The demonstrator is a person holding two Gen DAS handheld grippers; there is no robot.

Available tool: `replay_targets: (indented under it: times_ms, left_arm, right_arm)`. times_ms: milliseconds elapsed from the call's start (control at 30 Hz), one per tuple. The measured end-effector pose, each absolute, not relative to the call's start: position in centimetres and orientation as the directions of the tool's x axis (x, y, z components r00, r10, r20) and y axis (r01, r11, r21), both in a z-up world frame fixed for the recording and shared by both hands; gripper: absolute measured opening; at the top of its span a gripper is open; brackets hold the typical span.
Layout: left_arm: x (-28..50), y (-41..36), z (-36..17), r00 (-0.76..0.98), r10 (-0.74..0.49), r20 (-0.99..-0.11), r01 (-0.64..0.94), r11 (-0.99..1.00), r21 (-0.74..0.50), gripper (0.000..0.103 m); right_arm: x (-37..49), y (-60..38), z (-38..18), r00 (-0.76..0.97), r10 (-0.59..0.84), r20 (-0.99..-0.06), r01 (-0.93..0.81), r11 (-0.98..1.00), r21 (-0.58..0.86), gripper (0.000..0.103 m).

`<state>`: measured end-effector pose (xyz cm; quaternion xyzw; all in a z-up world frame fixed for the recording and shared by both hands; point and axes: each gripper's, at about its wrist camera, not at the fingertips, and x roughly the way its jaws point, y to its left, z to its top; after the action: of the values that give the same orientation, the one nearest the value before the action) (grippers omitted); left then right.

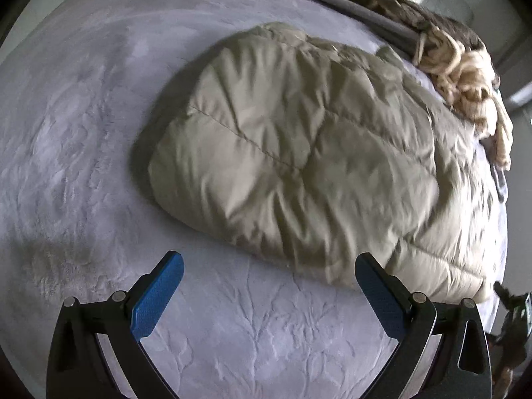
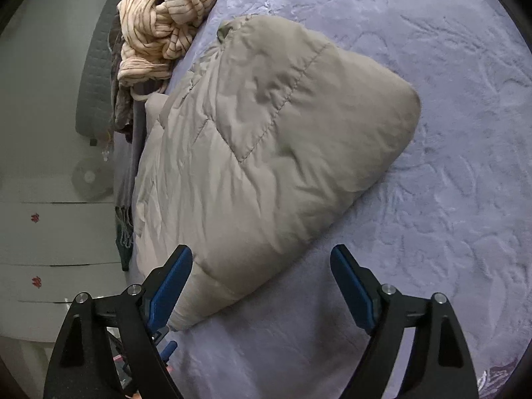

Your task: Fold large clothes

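Unlabelled beige quilted jacket (image 1: pixel 299 153) on bed (image 1: pixel 83 133)

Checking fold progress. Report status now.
Left gripper open, empty. Right gripper open, empty. Beige quilted puffer jacket folded on lavender embossed bedspread. Striped cream garment heaped beyond jacket, not blocking.

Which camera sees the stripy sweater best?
The right wrist view: the stripy sweater sits bunched and sharp at the bed's edge, stripes clear. In the left wrist view it is blurred near the rim, beyond the puffy beige jacket.
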<state>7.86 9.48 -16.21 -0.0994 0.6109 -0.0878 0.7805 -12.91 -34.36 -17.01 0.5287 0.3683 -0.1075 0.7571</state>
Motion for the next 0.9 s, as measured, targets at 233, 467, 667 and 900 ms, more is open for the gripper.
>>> replay_targets:
  times_ms: [233, 467, 667, 900]
  left_arm:
    - [9.1, 11.8, -18.3, 0.195, -0.486, -0.852, -0.087, 0.856, -0.509, 0.103]
    - [9.9, 12.3, -21.3, 0.16, -0.571, -0.805, -0.171, 0.787, -0.592, 0.103]
    - [12.2, 12.3, -21.5, 0.222, -0.601, -0.768, -0.191, 0.746, -0.638, 0.103]
    - [15.0, 11.3, -22.7, 0.251, -0.59, -0.767, -0.24, 0.73, -0.64, 0.102]
  right_arm:
    - [-11.2, -34.7, -18.5, 0.735, 0.275, -0.62, 0.525, 0.349, 0.776, 0.089]
    - [-9.2, -34.6, -18.6, 0.789, 0.308, -0.532, 0.459, 0.281, 0.843, 0.103]
    - [-7.6, -34.8, -18.5, 0.793, 0.321, -0.517, 0.447, 0.269, 0.853, 0.103]
    - [-5.9, -35.1, -19.9, 0.783, 0.353, -0.512, 0.448, 0.251, 0.858, 0.103]
